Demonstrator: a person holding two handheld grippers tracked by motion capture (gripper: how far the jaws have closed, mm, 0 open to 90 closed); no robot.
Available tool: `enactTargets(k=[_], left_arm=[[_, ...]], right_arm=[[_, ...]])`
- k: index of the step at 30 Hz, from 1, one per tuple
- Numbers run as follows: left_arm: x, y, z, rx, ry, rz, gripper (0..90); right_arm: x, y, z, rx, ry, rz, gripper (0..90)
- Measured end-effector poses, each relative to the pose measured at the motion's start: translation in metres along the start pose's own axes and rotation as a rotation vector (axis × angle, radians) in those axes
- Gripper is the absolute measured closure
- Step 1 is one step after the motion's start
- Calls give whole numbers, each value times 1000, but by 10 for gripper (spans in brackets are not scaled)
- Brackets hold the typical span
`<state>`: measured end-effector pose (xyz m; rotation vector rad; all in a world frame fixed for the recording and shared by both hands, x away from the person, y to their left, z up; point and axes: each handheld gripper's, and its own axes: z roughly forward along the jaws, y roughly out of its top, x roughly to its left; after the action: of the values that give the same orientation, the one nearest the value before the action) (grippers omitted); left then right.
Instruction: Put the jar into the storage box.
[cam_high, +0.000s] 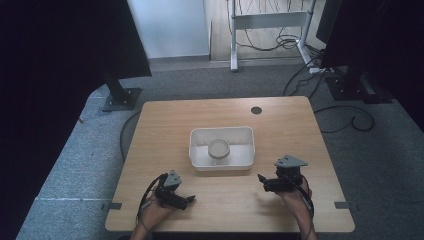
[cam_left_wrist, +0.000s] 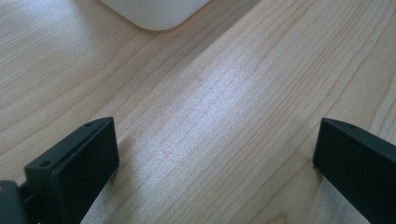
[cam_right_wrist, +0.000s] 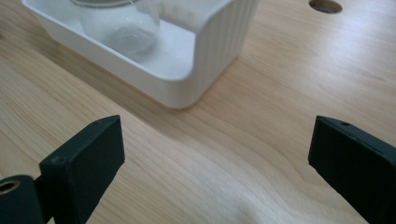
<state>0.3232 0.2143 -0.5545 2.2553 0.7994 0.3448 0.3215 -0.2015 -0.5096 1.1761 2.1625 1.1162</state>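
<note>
Wooden desk (cam_high: 280, 120) first: it carries a white ribbed tray (cam_high: 246, 150) at its middle, with a clear glass jar (cam_high: 218, 150) standing upright inside the tray, near its centre. Both tongs rest low near the front edge, well apart from the tray. The left tongs (cam_high: 187, 200) stand wide with nothing between them, and the right tongs (cam_high: 261, 180) are likewise spread wide and empty. My worry: smooth glass may slip from flat pads, and the tray wall could block a low side approach, tipping the jar or dragging the light tray along.
</note>
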Motion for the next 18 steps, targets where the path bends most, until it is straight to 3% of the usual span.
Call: enactTargets(k=[6, 18], left_arm=[[0, 0, 0, 0, 1, -1, 0], [0, 0, 0, 0, 1, -1, 0]], right_arm=[[-7, -16, -4, 11, -17, 29, 32], [-14, -40, -8, 66, -57, 40, 32]])
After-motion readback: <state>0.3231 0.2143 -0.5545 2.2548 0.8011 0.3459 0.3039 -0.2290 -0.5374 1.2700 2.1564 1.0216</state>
